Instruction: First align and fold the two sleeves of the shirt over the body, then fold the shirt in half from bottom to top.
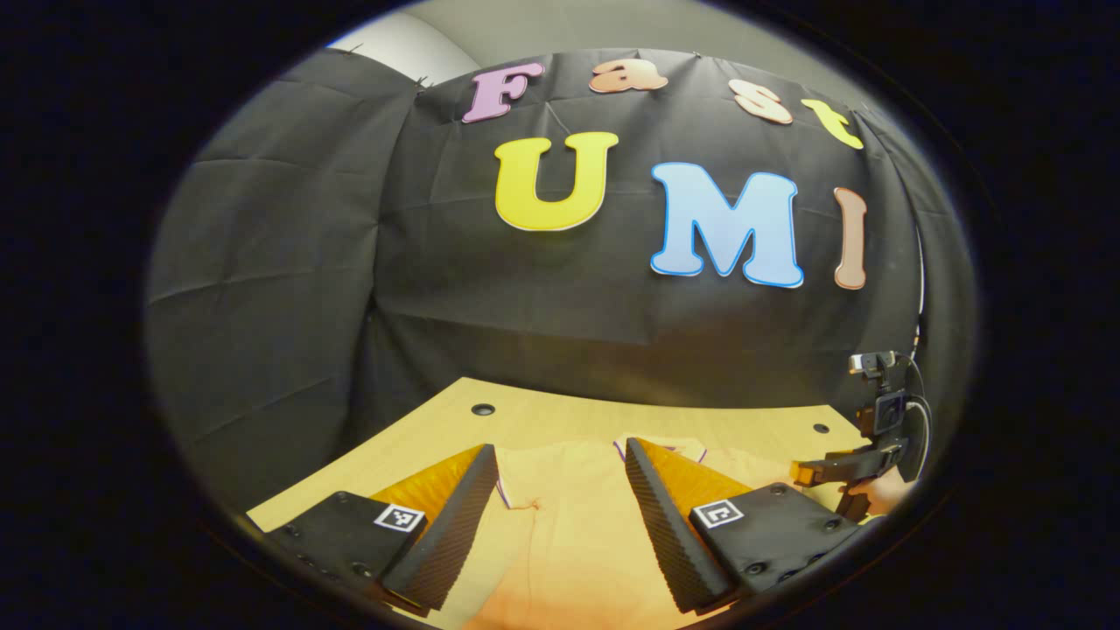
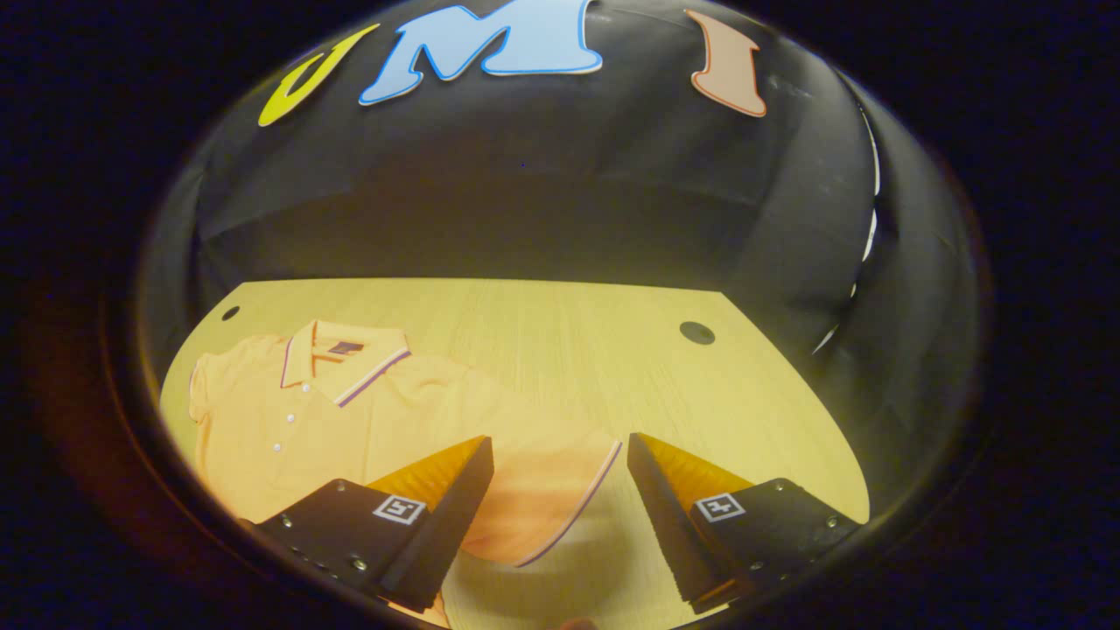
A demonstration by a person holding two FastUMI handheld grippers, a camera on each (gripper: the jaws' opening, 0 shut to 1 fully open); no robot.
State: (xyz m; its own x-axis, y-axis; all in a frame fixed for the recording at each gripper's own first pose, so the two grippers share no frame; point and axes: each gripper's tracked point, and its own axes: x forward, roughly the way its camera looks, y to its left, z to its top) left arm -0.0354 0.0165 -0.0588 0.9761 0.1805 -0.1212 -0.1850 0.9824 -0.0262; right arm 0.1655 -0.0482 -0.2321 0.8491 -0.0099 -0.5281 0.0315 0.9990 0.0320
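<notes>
Between our right gripper's spread jaws lies the end of the shirt's right sleeve, its striped cuff edge running diagonally across the gap; neither finger presses the cloth, as far as we can tell. Our left gripper likewise stands open above the shirt, with the body cloth and a bit of the collar showing in the gap between its fingers.

We judge that we are at the first step: the sleeves look unfolded, the right one lying out to the side. The next move seems to call for lowering the right jaws onto that cuff, pinching it, and carrying it over the body, keeping the edge straight.

The ribbed finger pads should bite well on thin cloth. In the right gripper view the shirt is a soft orange-yellow polo, lying flat and face up, with small white buttons down the placket and a dark-trimmed collar. It lies on a pale wood-grain table with round dark holes near the far corners. Far off in the left gripper view, the other gripper shows at the right edge, held in a hand.
</notes>
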